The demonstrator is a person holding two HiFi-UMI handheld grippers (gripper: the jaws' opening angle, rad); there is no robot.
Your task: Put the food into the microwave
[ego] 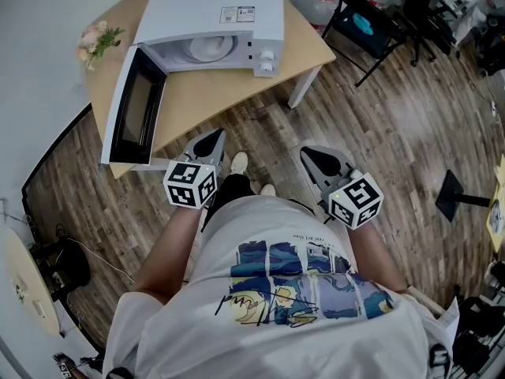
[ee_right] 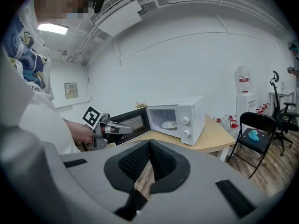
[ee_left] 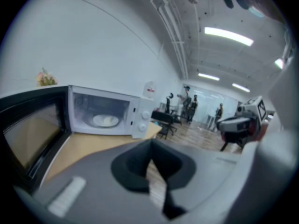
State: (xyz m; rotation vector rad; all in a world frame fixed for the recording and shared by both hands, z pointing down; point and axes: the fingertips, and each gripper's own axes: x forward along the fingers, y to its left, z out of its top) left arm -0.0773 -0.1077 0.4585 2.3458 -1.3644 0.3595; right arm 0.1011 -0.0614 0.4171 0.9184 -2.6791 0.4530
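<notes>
Facing open microwave (ego: 213, 14), left tool (ego: 211, 139) and right tool (ego: 319, 156) closed, empty, shoes (ego: 239, 163) only in head view

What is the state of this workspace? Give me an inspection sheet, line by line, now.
Surface: tan table, standing on a wooden floor.
Job's things: white microwave with its door swung wide open; a white plate sits inside; cannot tell whether food lies on it.
Clutter: a small bunch of flowers at the table's edge beside the microwave.
Grippers: left gripper and right gripper both have their fingers shut, with nothing between them.
Cables: a thin cable runs over the floor at the person's left.
Surroundings: a black folding chair stands beyond the table.
</notes>
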